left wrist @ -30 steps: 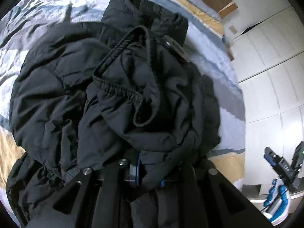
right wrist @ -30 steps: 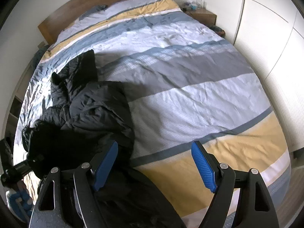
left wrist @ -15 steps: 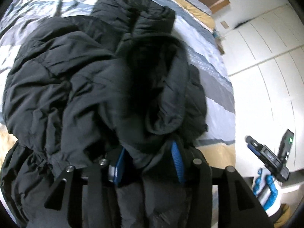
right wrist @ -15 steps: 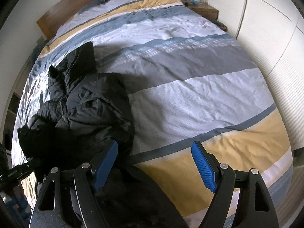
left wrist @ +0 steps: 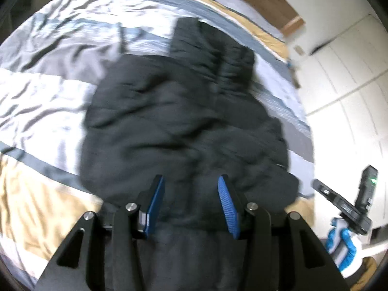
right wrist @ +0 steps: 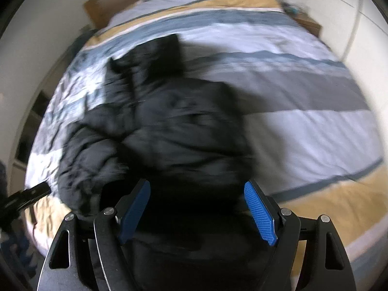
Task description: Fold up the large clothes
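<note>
Left wrist alone shows gloved hand; both show jacket.

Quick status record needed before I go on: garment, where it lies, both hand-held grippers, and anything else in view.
garment: black puffer jacket, bunched in a heap, not flat
surface: striped duvet on a bed with a wooden headboard
left hand-held gripper: open, jaws have just been opening; jacket fabric seen between the pads, not pinched
right hand-held gripper: open wide, over the jacket's near edge, holding nothing
other: white wardrobe doors beside the bed
image quality: both views motion-blurred
</note>
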`<action>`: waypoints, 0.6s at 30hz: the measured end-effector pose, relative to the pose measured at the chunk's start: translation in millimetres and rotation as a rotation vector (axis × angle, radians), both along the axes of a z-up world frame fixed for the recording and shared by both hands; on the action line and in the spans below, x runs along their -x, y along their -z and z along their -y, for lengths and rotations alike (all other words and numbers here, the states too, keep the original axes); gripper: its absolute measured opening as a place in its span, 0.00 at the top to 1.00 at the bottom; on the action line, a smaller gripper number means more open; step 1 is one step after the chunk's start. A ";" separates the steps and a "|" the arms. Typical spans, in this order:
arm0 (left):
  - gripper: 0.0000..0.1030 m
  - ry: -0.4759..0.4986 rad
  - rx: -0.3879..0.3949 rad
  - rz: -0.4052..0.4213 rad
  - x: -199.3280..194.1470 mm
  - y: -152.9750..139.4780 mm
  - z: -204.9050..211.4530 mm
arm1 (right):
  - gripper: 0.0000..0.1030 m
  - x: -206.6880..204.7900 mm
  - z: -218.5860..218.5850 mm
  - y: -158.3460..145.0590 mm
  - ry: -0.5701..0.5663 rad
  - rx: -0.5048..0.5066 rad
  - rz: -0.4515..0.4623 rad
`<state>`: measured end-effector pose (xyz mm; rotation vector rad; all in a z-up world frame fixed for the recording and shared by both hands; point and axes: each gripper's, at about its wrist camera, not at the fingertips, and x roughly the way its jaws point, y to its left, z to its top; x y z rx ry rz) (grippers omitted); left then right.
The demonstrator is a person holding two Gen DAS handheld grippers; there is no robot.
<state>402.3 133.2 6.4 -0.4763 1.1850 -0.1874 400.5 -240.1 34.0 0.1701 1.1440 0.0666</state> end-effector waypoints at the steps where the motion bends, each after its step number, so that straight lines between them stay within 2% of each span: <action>1: 0.57 -0.005 -0.015 -0.004 -2.4 3.0 -10.6 | 0.23 -3.2 -17.3 -0.8 -0.030 -0.008 0.008; 5: 0.57 0.002 -0.043 -0.015 -15.1 19.1 -39.0 | 0.23 -13.5 -73.8 -6.3 -0.128 -0.027 0.041; 9: 0.57 0.014 -0.047 -0.022 -26.7 36.9 -46.1 | 0.26 -22.0 -122.5 -1.4 -0.219 -0.006 0.051; 14: 0.57 0.036 -0.075 -0.043 -29.8 61.2 -30.7 | 0.27 -22.8 -155.6 32.6 -0.305 0.085 0.004; 18: 0.57 0.044 -0.110 -0.072 -24.9 79.9 -13.7 | 0.27 -21.0 -145.5 76.2 -0.339 0.197 -0.080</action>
